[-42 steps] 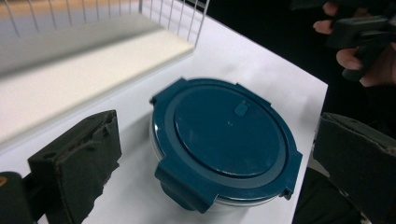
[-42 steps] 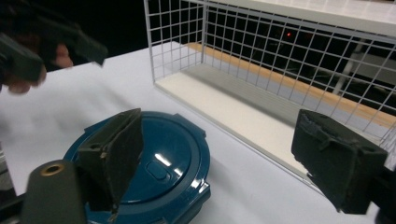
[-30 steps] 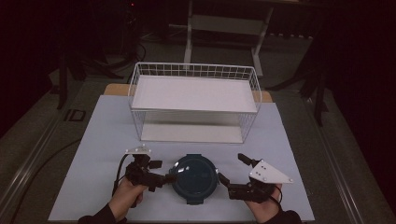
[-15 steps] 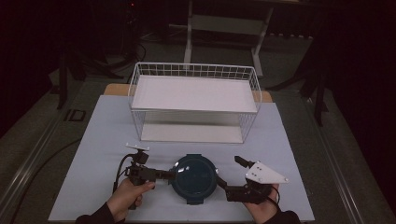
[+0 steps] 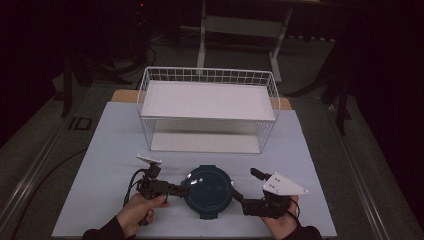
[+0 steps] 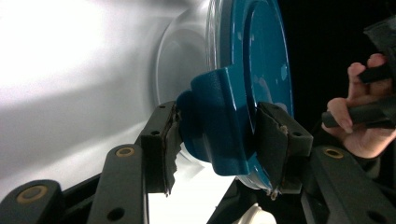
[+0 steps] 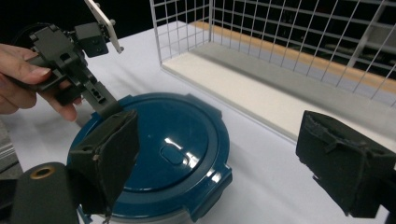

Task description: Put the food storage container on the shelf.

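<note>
A dim room lay around the pale table [image 5: 115,150]; a grey floor [image 5: 40,135] and a metal stand [image 5: 240,27] showed behind.

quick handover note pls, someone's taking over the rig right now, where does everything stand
Left gripper: jaws have just been closing and now clamp a latch tab on the round blue-lidded container.
Right gripper: open, hovering at the container's other side, holding nothing.
Container sits on the white table between both hands, in front of the wire basket.
Done: left grip on the tab.
Left: lid is still on; probably work the remaining tabs.
</note>
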The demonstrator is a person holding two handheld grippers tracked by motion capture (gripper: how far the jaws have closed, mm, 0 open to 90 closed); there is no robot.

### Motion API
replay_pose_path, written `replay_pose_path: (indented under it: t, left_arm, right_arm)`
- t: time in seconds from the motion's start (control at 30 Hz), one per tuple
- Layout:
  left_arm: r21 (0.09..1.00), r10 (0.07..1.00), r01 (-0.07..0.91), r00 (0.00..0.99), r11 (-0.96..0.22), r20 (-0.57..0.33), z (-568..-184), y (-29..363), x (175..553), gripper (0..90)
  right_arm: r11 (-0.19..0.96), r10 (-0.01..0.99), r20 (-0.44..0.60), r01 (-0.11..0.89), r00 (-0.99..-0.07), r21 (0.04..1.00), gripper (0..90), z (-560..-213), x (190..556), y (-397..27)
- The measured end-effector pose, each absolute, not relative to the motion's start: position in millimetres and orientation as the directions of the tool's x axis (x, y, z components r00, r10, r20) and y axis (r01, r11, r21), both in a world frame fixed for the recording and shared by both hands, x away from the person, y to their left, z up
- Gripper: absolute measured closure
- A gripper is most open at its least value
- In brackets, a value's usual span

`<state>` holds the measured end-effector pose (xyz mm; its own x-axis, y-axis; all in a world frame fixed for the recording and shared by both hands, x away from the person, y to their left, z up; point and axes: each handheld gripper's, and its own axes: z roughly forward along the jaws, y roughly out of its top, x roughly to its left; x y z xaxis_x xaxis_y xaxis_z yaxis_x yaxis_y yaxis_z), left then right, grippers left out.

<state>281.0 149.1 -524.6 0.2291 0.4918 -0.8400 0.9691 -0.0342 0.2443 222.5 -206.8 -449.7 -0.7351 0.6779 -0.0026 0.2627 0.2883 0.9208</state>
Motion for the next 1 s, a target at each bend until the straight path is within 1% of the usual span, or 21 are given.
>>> replay_pose_path:
  t: [0.07,0.1,0.13,0.17,0.23,0.27,0.3,0.33,0.37,0.4,0.47,0.5,0.53,0.57,0.6,0.7,0.8,0.83,0.87,0.97,1.0]
  left_arm:
    - [0.254,0.485,0.967,0.239,-0.036,-0.841,-525,149,281,51.2]
    - [0.258,0.485,0.966,0.242,-0.035,-0.840,-525,149,281,51.3]
    - [0.263,0.486,0.964,0.247,-0.036,-0.838,-525,149,280,51.3]
    - [0.269,0.486,0.962,0.252,-0.035,-0.837,-525,149,280,51.5]
    - [0.288,0.484,0.957,0.272,-0.043,-0.832,-522,148,278,53.4]
    - [0.297,0.482,0.954,0.281,-0.044,-0.830,-521,148,276,53.4]
    - [0.311,0.486,0.949,0.296,-0.053,-0.822,-519,148,275,54.4]
    - [0.322,0.490,0.945,0.309,-0.059,-0.815,-518,147,273,54.4]
    - [0.328,0.493,0.943,0.313,-0.059,-0.812,-517,147,271,55.0]
    - [0.339,0.495,0.938,0.328,-0.069,-0.805,-515,147,270,55.0]
    - [0.355,0.495,0.932,0.343,-0.073,-0.799,-514,147,266,55.8]
    - [0.355,0.495,0.932,0.343,-0.073,-0.799,-514,147,266,55.8]
    - [0.363,0.494,0.929,0.351,-0.076,-0.795,-514,148,265,55.8]
    - [0.371,0.494,0.925,0.359,-0.077,-0.792,-514,148,262,56.2]
    - [0.371,0.494,0.925,0.359,-0.077,-0.792,-514,148,262,56.2]
    - [0.395,0.491,0.914,0.384,-0.086,-0.782,-513,148,260,56.5]
    - [0.405,0.492,0.910,0.396,-0.092,-0.776,-512,148,259,56.6]
    - [0.408,0.491,0.909,0.396,-0.088,-0.776,-512,148,258,56.7]
    - [0.415,0.491,0.905,0.402,-0.089,-0.773,-512,148,257,56.8]
    - [0.415,0.492,0.906,0.402,-0.087,-0.772,-513,148,257,56.8]
    - [0.423,0.490,0.902,0.408,-0.087,-0.770,-513,148,256,56.8]
  right_arm:
    - [0.289,0.677,0.005,0.272,-0.736,0.918,14.0,-450,223,-207]
    - [0.282,0.679,0.038,0.309,-0.733,0.908,15.0,-452,226,-208]
    - [0.282,0.679,0.038,0.309,-0.733,0.908,15.0,-452,226,-208]
    - [0.274,0.678,0.068,0.338,-0.732,0.900,16.1,-454,228,-208]
    - [0.247,0.673,0.171,0.437,-0.720,0.865,17.6,-459,237,-210]
    - [0.247,0.673,0.171,0.437,-0.720,0.865,17.6,-459,237,-210]
    - [0.219,0.669,0.255,0.514,-0.698,0.830,17.8,-464,243,-212]
    - [0.219,0.669,0.255,0.514,-0.698,0.830,17.8,-464,243,-212]
    - [0.193,0.660,0.344,0.593,-0.668,0.781,19.1,-471,250,-214]
    - [0.193,0.660,0.344,0.593,-0.668,0.781,19.1,-471,250,-214]
    - [0.163,0.647,0.449,0.686,-0.617,0.709,23.7,-481,256,-218]
    - [0.162,0.638,0.472,0.706,-0.608,0.690,26.9,-483,258,-219]
    - [0.162,0.638,0.472,0.706,-0.608,0.690,26.9,-483,258,-219]
    - [0.161,0.619,0.515,0.738,-0.593,0.656,29.0,-487,259,-220]
    - [0.163,0.608,0.535,0.752,-0.587,0.639,32.3,-489,260,-219]
    - [0.168,0.578,0.583,0.782,-0.572,0.600,37.4,-493,261,-219]
    - [0.168,0.566,0.605,0.796,-0.561,0.581,40.8,-495,262,-220]
    - [0.172,0.557,0.614,0.801,-0.559,0.573,43.3,-496,263,-220]
    - [0.181,0.550,0.620,0.804,-0.560,0.566,48.5,-497,264,-220]
    - [0.181,0.539,0.633,0.810,-0.556,0.558,49.9,-498,264,-221]
    - [0.179,0.518,0.660,0.823,-0.544,0.538,54.1,-500,265,-222]
